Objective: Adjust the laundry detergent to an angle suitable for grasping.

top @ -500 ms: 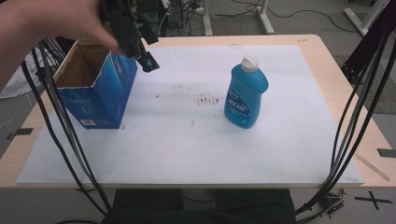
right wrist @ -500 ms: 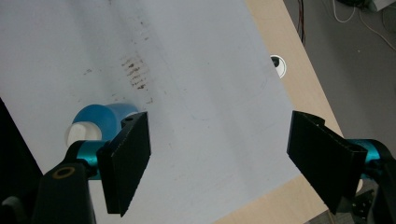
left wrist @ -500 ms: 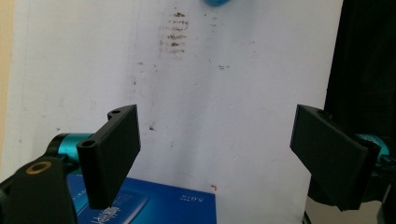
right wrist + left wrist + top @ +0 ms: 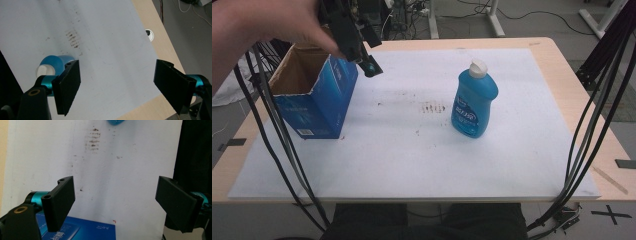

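Blue soap bottle (image 4: 473, 100) upright, white cap

We count one blue box (image 4: 314, 97), open at the top, one blue bottle (image 4: 473, 100) and one white sheet (image 4: 422, 165) on one table (image 4: 562, 75).

Left hand-held gripper (image 4: 371, 67) hovers beside open box (image 4: 314, 97); bottle (image 4: 473, 102) well apart.

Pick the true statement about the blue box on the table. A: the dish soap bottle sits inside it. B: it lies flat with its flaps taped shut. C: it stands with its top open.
C: the blue box stands open-topped, its brown inside showing, apart from the bottle.
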Available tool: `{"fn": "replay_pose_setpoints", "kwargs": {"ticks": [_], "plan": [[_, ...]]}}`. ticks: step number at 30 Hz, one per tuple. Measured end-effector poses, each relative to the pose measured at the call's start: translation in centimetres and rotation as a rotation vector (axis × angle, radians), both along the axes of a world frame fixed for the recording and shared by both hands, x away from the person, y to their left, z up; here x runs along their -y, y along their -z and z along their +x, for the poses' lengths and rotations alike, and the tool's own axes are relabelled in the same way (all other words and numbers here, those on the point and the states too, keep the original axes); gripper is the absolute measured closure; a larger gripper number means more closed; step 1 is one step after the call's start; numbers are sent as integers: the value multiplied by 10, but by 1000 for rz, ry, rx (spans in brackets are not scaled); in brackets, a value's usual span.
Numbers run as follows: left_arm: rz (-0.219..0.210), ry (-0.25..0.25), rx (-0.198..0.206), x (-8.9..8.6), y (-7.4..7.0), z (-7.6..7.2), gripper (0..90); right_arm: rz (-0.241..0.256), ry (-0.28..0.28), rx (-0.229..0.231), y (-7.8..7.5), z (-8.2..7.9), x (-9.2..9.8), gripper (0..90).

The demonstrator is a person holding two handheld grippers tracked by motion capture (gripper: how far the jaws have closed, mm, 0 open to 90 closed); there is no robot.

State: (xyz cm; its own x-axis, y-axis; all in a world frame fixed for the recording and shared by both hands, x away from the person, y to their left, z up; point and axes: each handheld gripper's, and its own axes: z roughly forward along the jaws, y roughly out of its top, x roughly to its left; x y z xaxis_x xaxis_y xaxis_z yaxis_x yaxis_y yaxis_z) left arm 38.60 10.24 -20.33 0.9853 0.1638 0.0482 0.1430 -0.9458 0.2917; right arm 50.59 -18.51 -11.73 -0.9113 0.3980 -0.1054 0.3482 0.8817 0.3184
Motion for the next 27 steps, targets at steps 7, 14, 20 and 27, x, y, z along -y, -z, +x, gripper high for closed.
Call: {"fn": "replay_pose_setpoints", "kwargs": {"ticks": [7,14,20,27], "plan": [[-1,-4,-1,-1,0,-1,162,1,1,-5,3,-2,1,210],[1,0,6,2,-1,-5,162,3,1,0,2,-6,2,210],[-1,2,9,4,-1,-6,162,4,1,-4,4,-5,3,210],[-8,-1,12,3,-1,-9,162,4,0,-1,4,-7,2,210]]}}
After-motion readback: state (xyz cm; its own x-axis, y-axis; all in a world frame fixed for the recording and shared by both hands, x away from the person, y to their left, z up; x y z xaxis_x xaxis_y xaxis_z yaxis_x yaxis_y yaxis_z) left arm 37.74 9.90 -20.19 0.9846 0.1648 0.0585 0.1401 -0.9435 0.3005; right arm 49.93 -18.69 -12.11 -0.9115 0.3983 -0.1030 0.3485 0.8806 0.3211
